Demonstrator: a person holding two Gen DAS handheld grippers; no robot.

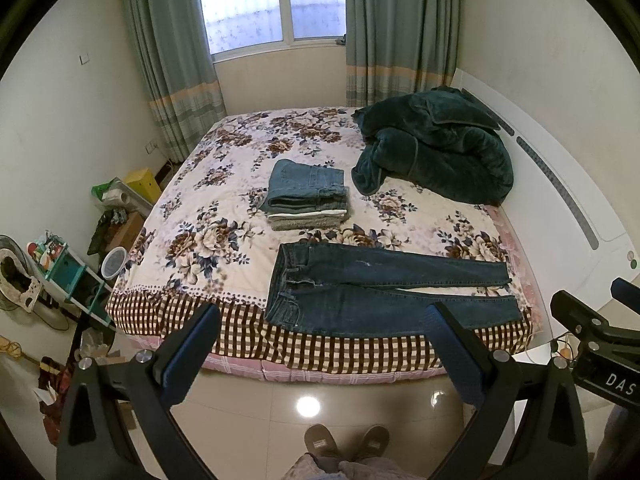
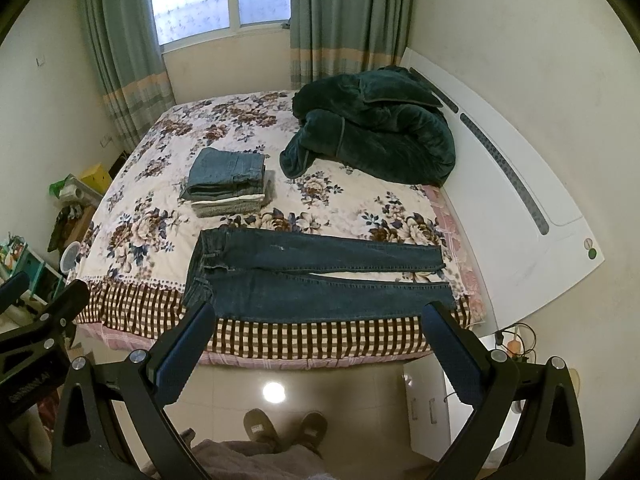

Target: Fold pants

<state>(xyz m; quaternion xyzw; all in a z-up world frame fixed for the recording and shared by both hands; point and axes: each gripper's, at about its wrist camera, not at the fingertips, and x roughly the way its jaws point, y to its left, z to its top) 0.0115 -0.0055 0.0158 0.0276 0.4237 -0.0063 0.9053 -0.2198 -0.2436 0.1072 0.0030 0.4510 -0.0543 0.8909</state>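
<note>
Dark blue jeans [image 1: 384, 292] lie flat along the bed's near edge, waist to the left and legs to the right; they also show in the right wrist view [image 2: 316, 280]. My left gripper [image 1: 324, 320] is open and empty, held above the floor in front of the bed, short of the jeans. My right gripper [image 2: 320, 318] is open and empty, also in front of the bed; it also shows at the right edge of the left wrist view [image 1: 588, 308]. The left gripper shows at the left edge of the right wrist view [image 2: 44, 300].
A stack of folded clothes [image 1: 308, 194] lies mid-bed behind the jeans. A crumpled dark green blanket [image 1: 436, 152] lies by the white headboard [image 1: 560, 184]. Cluttered shelves and boxes [image 1: 72, 268] stand left of the bed. A white nightstand [image 2: 428, 400] stands at the right. The person's slippered feet [image 1: 346, 444] stand on the tiled floor.
</note>
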